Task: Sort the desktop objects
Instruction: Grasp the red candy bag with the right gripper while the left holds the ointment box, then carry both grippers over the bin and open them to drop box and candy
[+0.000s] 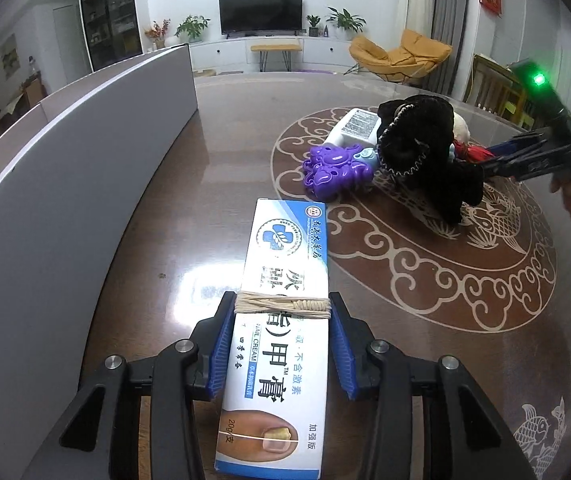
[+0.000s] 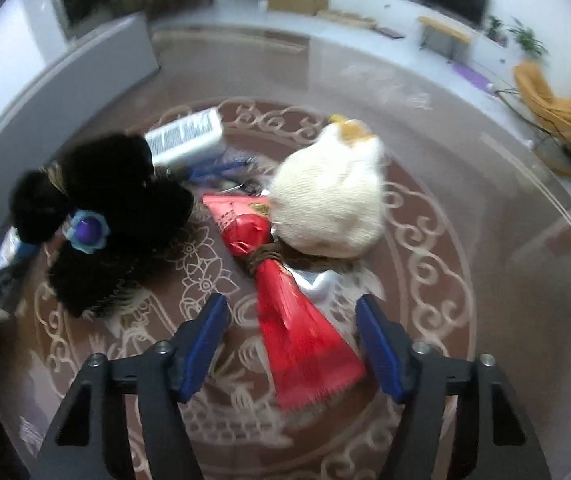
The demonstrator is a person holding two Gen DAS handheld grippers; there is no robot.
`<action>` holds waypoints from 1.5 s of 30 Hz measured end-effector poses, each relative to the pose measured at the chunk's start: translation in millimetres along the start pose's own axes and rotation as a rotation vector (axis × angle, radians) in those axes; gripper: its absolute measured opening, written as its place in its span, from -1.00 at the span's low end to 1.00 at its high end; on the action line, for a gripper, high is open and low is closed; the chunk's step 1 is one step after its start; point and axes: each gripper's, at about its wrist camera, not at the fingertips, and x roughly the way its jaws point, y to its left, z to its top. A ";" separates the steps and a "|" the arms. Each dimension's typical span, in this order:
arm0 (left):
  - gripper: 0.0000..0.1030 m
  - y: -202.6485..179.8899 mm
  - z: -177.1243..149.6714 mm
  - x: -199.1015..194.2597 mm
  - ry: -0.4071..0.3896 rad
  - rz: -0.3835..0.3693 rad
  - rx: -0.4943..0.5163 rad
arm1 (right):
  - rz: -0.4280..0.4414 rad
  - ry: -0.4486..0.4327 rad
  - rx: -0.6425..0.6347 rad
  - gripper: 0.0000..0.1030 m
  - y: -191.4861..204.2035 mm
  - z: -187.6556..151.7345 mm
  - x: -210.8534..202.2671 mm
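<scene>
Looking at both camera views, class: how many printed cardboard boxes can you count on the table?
1: the nail cream box, held in the left gripper near the grey panel. Others may be hidden under the pile.

White-and-blue nail cream box bound with rubber bands, flat on the table, purple toy, black scrunchies, white bottle, red packet, cream plush clustered on its round medallion

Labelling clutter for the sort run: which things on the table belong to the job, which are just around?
Job:
nail cream box, clamped in the left hand-held gripper
red packet, between the right hand-held gripper pads, untouched
black scrunchie
purple toy
white bottle
cream knitted item

Around:
grey box
TV
yellow chair
</scene>
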 end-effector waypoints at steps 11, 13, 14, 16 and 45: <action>-0.14 -2.0 -5.4 -2.1 -0.002 0.021 -0.006 | 0.027 -0.107 0.082 -0.56 83.1 -85.4 -40.6; -0.15 -4.6 -14.2 -9.4 0.002 0.004 -0.006 | 0.072 -0.118 0.109 -0.56 100.2 -115.0 -53.9; -0.15 -7.1 -18.7 -12.8 0.004 -0.007 0.005 | 0.092 -0.118 0.113 -0.56 107.1 -126.0 -58.0; -0.14 -11.2 -27.5 -20.2 0.013 -0.021 0.023 | 0.112 -0.108 0.109 -0.47 115.5 -141.4 -64.8; -0.17 131.4 9.1 -193.1 -0.243 0.017 -0.211 | 0.227 -0.274 -0.053 -0.63 256.8 15.8 -146.1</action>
